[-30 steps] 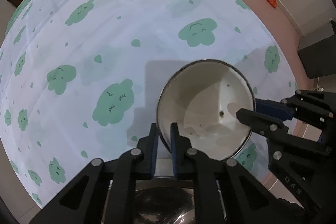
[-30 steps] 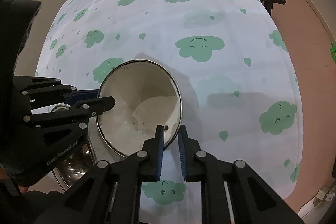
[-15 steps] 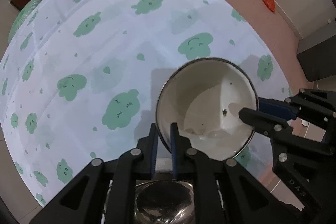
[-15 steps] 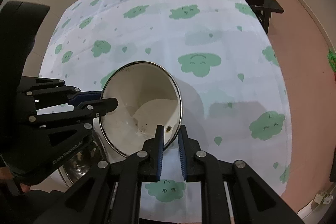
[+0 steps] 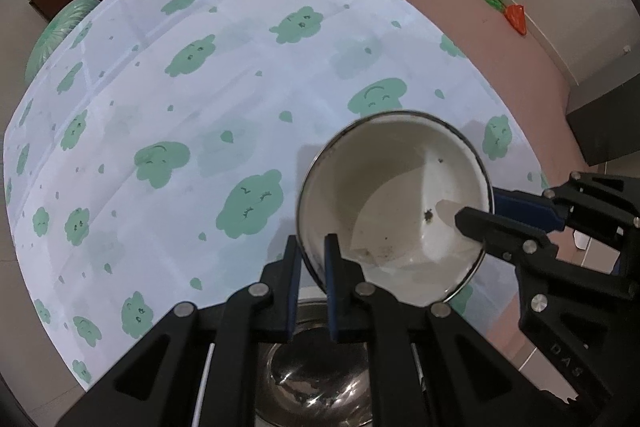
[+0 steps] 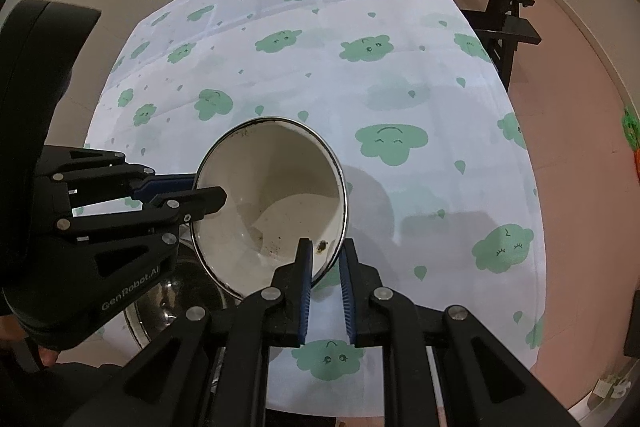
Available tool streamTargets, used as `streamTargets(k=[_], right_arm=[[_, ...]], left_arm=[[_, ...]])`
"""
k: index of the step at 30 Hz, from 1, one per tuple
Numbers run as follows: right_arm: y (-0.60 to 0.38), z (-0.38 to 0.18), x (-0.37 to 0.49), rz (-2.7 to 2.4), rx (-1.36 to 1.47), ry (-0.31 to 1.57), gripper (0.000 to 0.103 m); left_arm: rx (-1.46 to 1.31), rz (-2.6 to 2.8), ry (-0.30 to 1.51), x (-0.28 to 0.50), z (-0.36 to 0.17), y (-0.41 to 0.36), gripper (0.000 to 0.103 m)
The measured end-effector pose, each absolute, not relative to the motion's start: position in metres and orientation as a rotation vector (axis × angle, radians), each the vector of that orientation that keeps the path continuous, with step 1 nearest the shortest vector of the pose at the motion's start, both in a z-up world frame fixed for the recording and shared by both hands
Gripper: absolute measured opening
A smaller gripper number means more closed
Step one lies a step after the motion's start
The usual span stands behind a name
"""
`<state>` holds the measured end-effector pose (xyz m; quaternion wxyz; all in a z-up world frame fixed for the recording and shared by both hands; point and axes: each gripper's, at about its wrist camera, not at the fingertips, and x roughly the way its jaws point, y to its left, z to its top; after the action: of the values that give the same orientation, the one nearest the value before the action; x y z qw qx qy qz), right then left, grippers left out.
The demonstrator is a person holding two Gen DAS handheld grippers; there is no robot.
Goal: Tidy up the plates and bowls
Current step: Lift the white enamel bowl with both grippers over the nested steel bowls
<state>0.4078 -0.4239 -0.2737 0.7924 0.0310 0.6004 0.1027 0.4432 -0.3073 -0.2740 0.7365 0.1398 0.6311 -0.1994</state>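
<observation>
White bowl (image 5: 394,211) held above the table's (image 5: 200,107) near edge, left gripper (image 5: 311,259) and right gripper (image 6: 325,263) each pinching opposite rim sides. Steel bowl (image 5: 316,359) sits below. Stacking apparently unfinished; no plates visible.
</observation>
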Motion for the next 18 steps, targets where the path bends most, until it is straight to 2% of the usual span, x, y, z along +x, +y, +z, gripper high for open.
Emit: streamTargets(k=[18], right_arm=[[-0.392,-0.252,0.394,0.279,0.005,1.284,0.015]], left_arm=[[0.288,-0.399,1.376,0.423,-0.256,-0.276,0.008]])
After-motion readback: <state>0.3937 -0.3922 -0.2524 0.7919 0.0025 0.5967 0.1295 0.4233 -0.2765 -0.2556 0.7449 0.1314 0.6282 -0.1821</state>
